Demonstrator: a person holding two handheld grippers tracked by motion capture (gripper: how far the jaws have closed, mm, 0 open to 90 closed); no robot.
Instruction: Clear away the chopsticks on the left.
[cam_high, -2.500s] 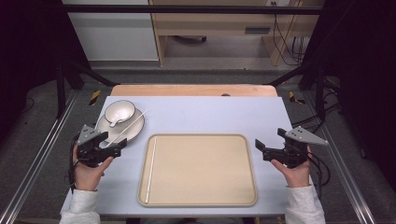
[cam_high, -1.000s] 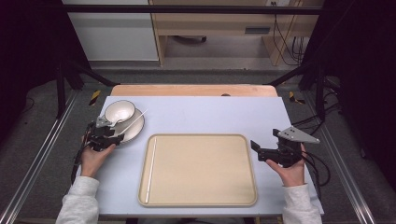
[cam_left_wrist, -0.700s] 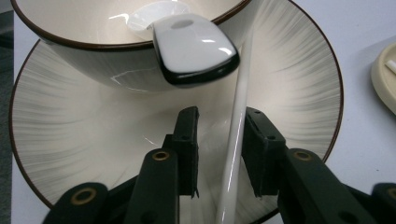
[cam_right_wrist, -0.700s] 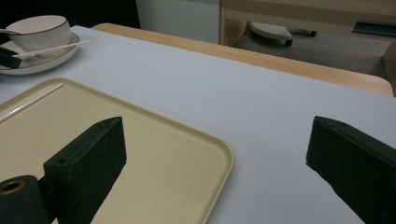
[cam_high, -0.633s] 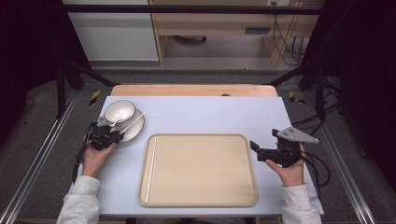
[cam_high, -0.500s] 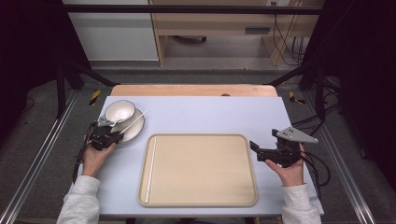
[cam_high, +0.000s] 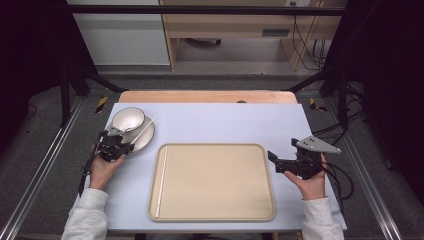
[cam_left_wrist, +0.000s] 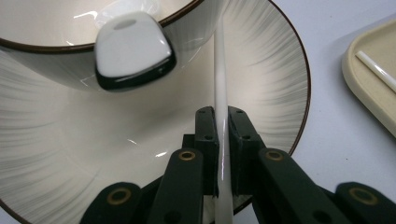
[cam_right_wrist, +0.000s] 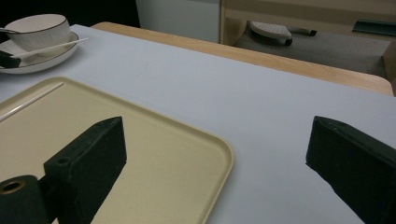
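The left gripper (cam_left_wrist: 223, 135) has its jaws pinching a thin white stick (cam_left_wrist: 220, 70) that lies across the cream ribbed saucer (cam_left_wrist: 275, 79), beside the cream cup (cam_left_wrist: 70, 46). The right gripper (cam_right_wrist: 215, 154) hovers with jaws spread over the beige tray's (cam_right_wrist: 187, 154) corner.

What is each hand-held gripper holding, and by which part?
Left hand-held gripper is shut on a white chopstick near its lower end, over the saucer. Right hand-held gripper is open, holding nothing.

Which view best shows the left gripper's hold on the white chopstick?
The left gripper view: the left gripper is clamped on the chopstick above the plate. The high view shows them small; the right gripper view shows the stick far off.
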